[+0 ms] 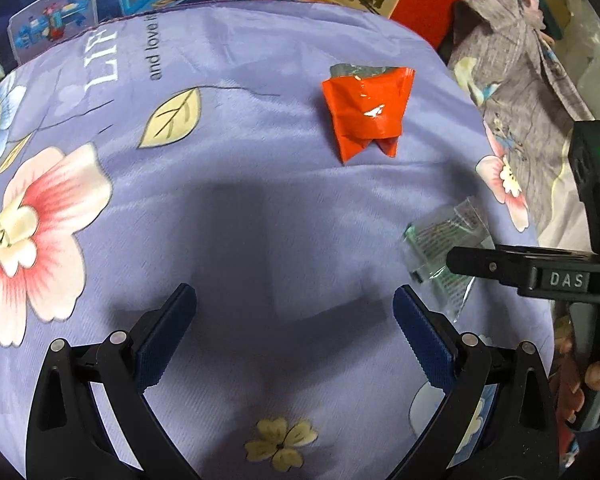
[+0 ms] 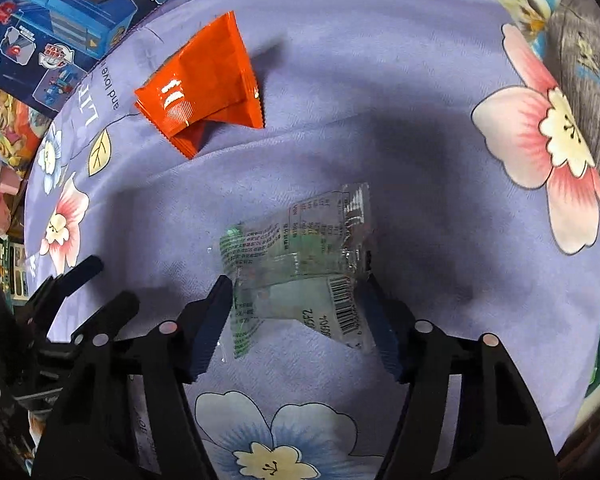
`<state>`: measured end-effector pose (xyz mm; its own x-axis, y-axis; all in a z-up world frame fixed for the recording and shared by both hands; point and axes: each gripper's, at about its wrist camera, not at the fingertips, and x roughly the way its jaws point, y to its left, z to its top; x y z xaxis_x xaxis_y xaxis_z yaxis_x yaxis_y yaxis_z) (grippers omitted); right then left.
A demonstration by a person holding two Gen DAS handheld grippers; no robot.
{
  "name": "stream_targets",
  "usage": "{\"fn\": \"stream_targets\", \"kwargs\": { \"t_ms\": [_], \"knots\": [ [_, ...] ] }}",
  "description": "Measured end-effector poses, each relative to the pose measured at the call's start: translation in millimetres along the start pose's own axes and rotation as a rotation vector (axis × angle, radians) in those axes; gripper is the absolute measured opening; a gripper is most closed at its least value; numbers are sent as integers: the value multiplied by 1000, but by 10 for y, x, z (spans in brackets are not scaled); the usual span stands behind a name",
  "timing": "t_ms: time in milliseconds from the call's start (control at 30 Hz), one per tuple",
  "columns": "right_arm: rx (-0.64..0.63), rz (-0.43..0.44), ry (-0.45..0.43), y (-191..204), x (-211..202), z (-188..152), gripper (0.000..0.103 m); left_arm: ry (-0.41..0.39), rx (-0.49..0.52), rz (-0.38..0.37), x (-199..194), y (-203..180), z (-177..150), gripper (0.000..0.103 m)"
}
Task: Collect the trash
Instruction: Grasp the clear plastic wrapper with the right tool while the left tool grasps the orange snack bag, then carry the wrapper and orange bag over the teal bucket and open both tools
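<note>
Surface: purple flowered cloth [image 1: 260,208] covering the table.
Clear wrapper [image 2: 300,256]: flat on the cloth near its right edge, between the right gripper's [image 2: 296,320] pads; both blue pads touch its sides, apparently clamping it.
Red wrapper [image 1: 366,110]: crumpled, lying toward the far edge, well apart from both grippers.
Left gripper [image 1: 294,336]: jaws wide apart above bare cloth, holding nothing.
</note>
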<state>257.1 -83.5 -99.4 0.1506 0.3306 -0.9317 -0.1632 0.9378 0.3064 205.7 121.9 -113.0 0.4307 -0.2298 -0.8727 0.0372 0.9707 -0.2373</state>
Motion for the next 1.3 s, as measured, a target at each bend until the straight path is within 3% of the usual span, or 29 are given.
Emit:
{"fn": "stream_targets", "kwargs": {
  "t_ms": [400, 767, 833, 900, 1033, 1067, 1300],
  "knots": [
    [63, -58, -106, -529, -340, 623, 60, -91, 126, -19, 210, -299, 763, 99],
    [124, -15, -100, -842, -214, 811, 60, -64, 168, 5, 666, -557, 1124, 98],
    [129, -11, -100, -858, -187, 796, 61, -68, 183, 18, 695, -610, 1115, 91],
    [136, 1, -101, -882, -171, 776, 61, -58, 207, 27, 727, -664, 1094, 71],
    [131, 13, -110, -894, -199, 723, 61, -45, 235, 32, 765, -774, 1052, 49],
    [129, 14, -114, -898, -220, 698, 61, -39, 232, 27, 765, -794, 1046, 37],
    [143, 28, -131, -1008, -330, 566, 61, -34, 247, 9, 684, -933, 954, 32]
  ]
}}
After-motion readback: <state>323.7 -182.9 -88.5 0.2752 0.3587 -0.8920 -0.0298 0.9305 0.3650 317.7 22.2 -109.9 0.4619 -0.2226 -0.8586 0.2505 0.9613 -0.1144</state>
